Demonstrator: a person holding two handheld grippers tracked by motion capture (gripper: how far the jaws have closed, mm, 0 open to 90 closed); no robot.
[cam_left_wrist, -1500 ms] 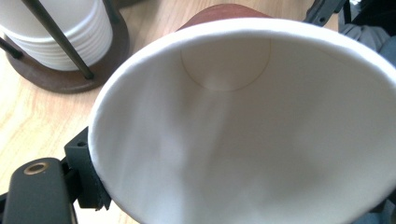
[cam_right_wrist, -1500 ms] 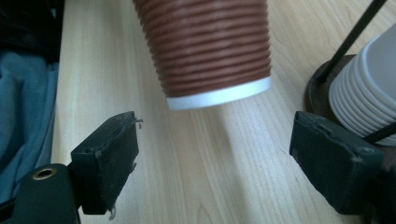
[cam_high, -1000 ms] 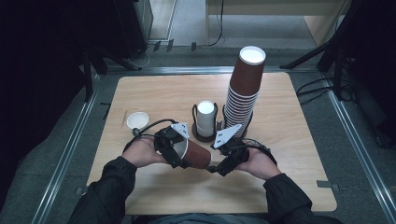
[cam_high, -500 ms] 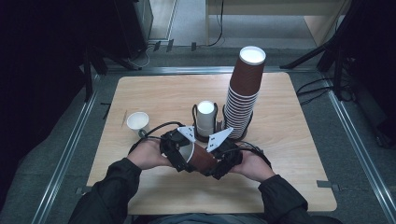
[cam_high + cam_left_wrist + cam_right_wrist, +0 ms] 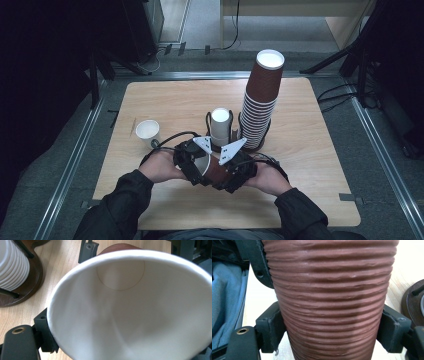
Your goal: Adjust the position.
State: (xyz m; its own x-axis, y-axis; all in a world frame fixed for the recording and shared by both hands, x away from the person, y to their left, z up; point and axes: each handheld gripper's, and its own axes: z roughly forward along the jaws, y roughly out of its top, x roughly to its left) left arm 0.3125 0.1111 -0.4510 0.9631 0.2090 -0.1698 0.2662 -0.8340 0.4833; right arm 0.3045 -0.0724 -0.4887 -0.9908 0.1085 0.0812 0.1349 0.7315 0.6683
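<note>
Brown paper cup (image 5: 216, 170) lying on its side low over the near middle of the worktop (image 5: 320, 150), caught between both grippers. Ribbed, corrugated outer wall, tapering; smooth white inside with a round flat bottom, seen straight down the mouth in the left gripper view (image 5: 130, 302). Left gripper (image 5: 192, 164) at the rim end, mouth turned toward that hand, black jaws parted wide on either side of the rim; pad contact hidden behind the rim, so a firm grip there cannot be told. Right gripper (image 5: 235, 172) at the narrow end, matte black blocky jaws pressed flat against the two sides of the ridged brown wall (image 5: 332, 302), clamped on the cup. Grey three-cornered plates on top of both grippers, nearly meeting above the cup. Just behind, a dark round wooden stand with thin black wire posts (image 5: 220, 137), holding a short stack of white ribbed cups (image 5: 220, 125). Beside it to the right, touching or almost so, a tall leaning tower of brown ribbed cups (image 5: 260, 100), white inside at the top. Off to the left, well apart, a single small white cup (image 5: 147, 131) standing upright. Worktop of pale wood-grain board with rounded corners, dark sleeves coming in from the near edge.
</note>
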